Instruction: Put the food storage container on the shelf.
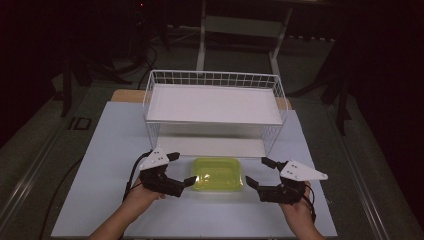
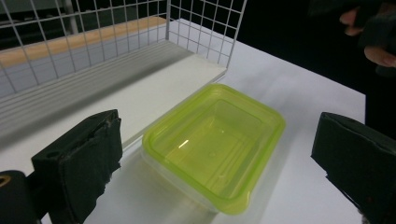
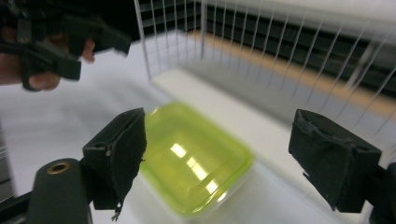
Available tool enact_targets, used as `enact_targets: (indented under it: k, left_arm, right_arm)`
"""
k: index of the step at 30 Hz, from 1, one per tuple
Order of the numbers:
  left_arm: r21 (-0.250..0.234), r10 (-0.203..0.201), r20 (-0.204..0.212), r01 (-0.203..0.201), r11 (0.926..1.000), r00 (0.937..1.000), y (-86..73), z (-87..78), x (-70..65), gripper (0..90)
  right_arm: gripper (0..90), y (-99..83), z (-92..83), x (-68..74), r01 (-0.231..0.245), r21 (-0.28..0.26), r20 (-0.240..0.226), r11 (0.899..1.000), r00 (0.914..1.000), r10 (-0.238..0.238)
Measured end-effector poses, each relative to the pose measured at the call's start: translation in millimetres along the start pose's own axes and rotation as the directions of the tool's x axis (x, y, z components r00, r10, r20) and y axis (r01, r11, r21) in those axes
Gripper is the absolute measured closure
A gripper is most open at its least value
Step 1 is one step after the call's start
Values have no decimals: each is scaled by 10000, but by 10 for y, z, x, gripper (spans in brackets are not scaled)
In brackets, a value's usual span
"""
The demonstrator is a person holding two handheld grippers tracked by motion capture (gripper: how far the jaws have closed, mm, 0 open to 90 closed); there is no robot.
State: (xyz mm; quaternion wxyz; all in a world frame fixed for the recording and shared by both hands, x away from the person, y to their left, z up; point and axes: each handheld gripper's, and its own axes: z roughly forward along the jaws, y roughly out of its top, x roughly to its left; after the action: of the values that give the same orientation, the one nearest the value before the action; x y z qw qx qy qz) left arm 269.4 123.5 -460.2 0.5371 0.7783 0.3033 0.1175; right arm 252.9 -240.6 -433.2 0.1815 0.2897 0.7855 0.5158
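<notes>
Flanking a shallow yellow-green container, both grippers hovered just above the white surface with nothing held in either. The left gripper had its jaws spread wide, and in the left gripper view the container lay between and beyond the two black pads, touched by neither. The right gripper stood likewise apart; its own view, blurred, showed the container ahead of its separated pads, and no contact there either. The container sat on the surface just in front of a white wire basket rack, close to the edge of the rack's lower white shelf and below its upper shelf. It looked empty, with its lime rim over a clearer base, though whether that rim was a separate lid could not be told. Judging from how things lay, the step in hand was an approach: the two grippers were closing in on the container from its two short sides, and no grasp was made yet. The next move probably called for bringing one gripper or both down onto the rim, a pad on each side of the thin wall, then closing gently, since light plastic of that kind would likely slide or flex under a careless pinch.
</notes>
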Motion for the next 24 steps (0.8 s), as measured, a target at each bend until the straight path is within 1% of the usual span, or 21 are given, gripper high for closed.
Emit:
enact_targets:
  k: [2,3,4,5,6,7,8,9,10,11,12,13,14,16,17,18,19,21,22,23,24]
  left_arm:
    - [191,-289,-305,295,9994,9991,14,72,22,24]
    - [277,-455,-337,465,9985,9984,18,101,35,24]
    - [277,-455,-337,465,9985,9984,18,101,35,24]
    - [448,-702,-295,715,9964,9971,18,157,55,24]
    - [448,-702,-295,715,9964,9971,18,157,55,24]
    - [659,-1043,-398,1068,9921,9937,15,221,73,24]
    - [780,-1155,-436,1186,9899,9924,12,252,82,25]
    - [860,-1250,-449,1285,9880,9911,5,280,94,25]
    - [860,-1250,-449,1285,9880,9911,5,280,94,26]
    - [1042,-1525,-502,1570,9821,9870,-9,328,124,42]
    - [1074,-1611,-601,1668,9801,9851,-19,343,135,67]
    - [1132,-1739,-509,1786,9774,9835,-31,354,151,92]
    - [1176,-1852,-587,1910,9745,9809,-45,365,162,106]
    - [1333,-2034,-657,2106,9685,9769,-79,389,179,140]
    - [1417,-2149,-692,2228,9645,9742,-97,404,186,145]
    - [1417,-2149,-692,2228,9645,9742,-97,404,186,146]
    - [1668,-2355,-724,2446,9552,9692,-135,435,200,155]
    - [1890,-2555,-847,2673,9449,9631,-170,466,210,161]
    - [1890,-2555,-847,2673,9449,9631,-170,466,210,189]
    - [2055,-2848,-984,2995,9317,9535,-201,503,217,196]
    - [2150,-2978,-998,3128,9252,9494,-216,518,223,217]
  right_arm:
    - [188,-31,95,-19,-126,399,-78,9991,9999,129]
    - [188,-49,138,-33,-245,442,-128,9987,9996,251]
    - [188,-49,138,-33,-245,442,-128,9987,9996,251]
    - [184,-77,222,-59,-398,643,-161,9971,9990,409]
    - [167,-86,262,-66,-430,794,-137,9959,9989,443]
    - [128,-94,304,-67,-492,911,-218,9946,9984,514]
    - [122,-100,347,-63,-485,1069,-240,9931,9984,513]
    - [121,-108,384,-57,-354,1155,-40,9927,9993,361]
    - [121,-108,384,-57,-354,1155,-40,9927,9993,361]
    - [113,-119,457,-48,-449,1364,106,9896,9990,439]
    - [106,-125,484,-48,-553,1323,136,9897,9985,540]
    - [106,-133,507,-47,-545,1216,185,9911,9984,527]
    - [106,-140,535,-44,-504,1290,235,9904,9986,478]
    - [107,-161,584,-67,-848,1421,298,9862,9962,814]
    - [107,-171,606,-76,-900,1585,314,9832,9958,861]
    - [107,-171,606,-76,-900,1585,314,9832,9958,861]
    - [131,-195,634,-88,-926,1725,439,9807,9953,862]
    - [134,-217,660,-106,-1032,1899,486,9764,9942,956]
    - [134,-217,660,-106,-1032,1899,486,9764,9942,956]
    - [141,-236,681,-124,-1229,2035,464,9713,9922,1158]
    - [154,-245,690,-129,-1317,2094,514,9689,9910,1236]
